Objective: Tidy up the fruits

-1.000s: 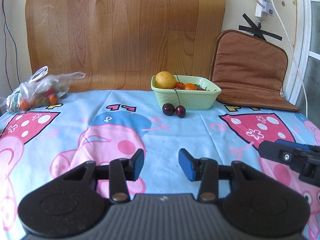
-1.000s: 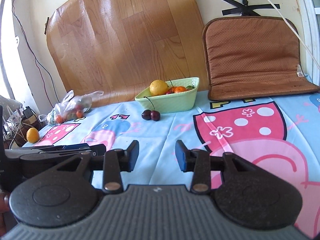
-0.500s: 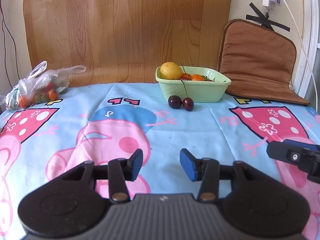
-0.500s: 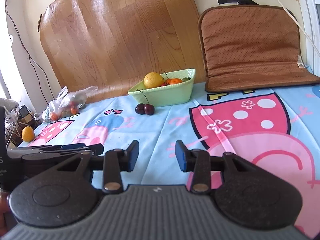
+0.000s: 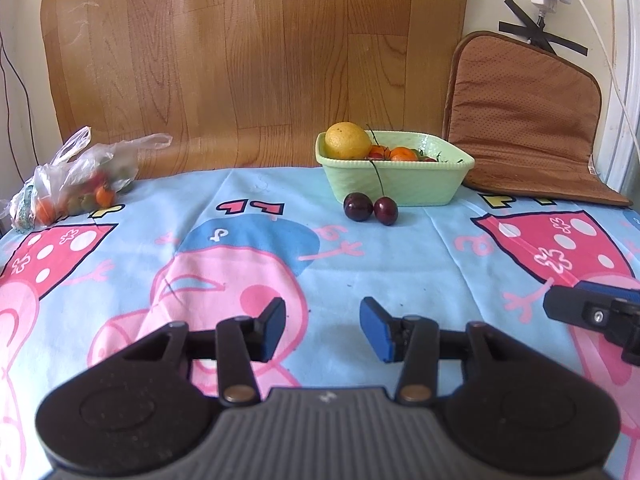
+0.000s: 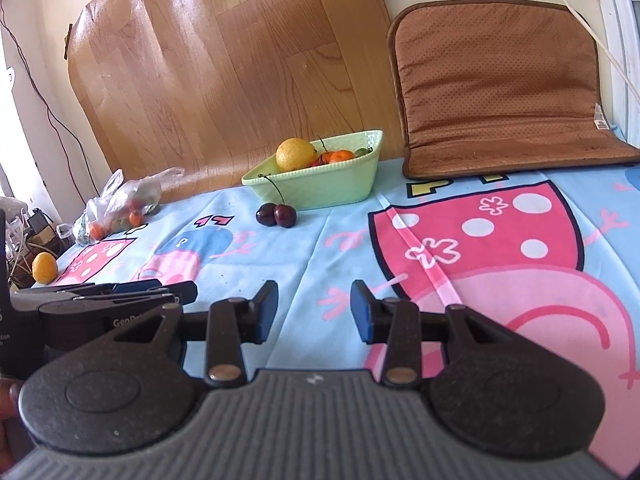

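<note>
both tongs – left (image 5: 322,328) and right (image 6: 314,312) – are open and empty, so next is probably reaching the two cherries (image 5: 371,208) beside the green bowl (image 5: 394,186).

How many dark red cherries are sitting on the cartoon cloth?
2 dark red cherries, side by side in front of the pale green bowl. More might hide inside it.

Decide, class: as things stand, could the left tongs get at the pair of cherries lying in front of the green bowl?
Probably yes. The left tongs are open and empty, and only bare cloth lies between them and the cherries, which sit just outside the green bowl.
</note>
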The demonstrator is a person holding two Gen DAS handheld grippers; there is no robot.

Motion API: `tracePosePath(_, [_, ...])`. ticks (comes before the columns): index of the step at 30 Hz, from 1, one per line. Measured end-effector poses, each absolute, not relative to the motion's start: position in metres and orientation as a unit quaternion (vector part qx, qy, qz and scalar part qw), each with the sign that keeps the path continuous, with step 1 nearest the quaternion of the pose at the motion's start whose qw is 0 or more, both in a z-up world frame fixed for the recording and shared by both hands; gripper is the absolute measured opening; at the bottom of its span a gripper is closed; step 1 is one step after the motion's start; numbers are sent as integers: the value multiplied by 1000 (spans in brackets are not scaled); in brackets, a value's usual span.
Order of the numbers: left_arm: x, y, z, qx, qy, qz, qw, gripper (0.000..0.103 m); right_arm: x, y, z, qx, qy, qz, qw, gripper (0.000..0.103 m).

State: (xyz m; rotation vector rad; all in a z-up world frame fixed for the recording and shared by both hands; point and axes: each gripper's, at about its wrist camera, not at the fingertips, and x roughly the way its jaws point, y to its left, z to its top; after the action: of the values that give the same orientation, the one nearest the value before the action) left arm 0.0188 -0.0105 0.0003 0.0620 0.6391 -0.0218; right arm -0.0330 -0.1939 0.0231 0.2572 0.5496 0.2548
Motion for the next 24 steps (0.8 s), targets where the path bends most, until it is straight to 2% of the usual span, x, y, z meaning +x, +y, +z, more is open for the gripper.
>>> tracePosePath(14, [36, 13, -4, 0, 308, -24, 951, 43, -12, -187, 21, 109, 281, 133, 944, 43])
tracePosePath(20, [70, 40, 14, -36, 288, -120, 949, 43, 29, -173, 27, 59, 276, 166, 945, 43])
tracePosePath(24, [111, 42, 16, -33, 307, -192, 931, 45, 69, -162, 22, 38, 293, 193, 936, 43])
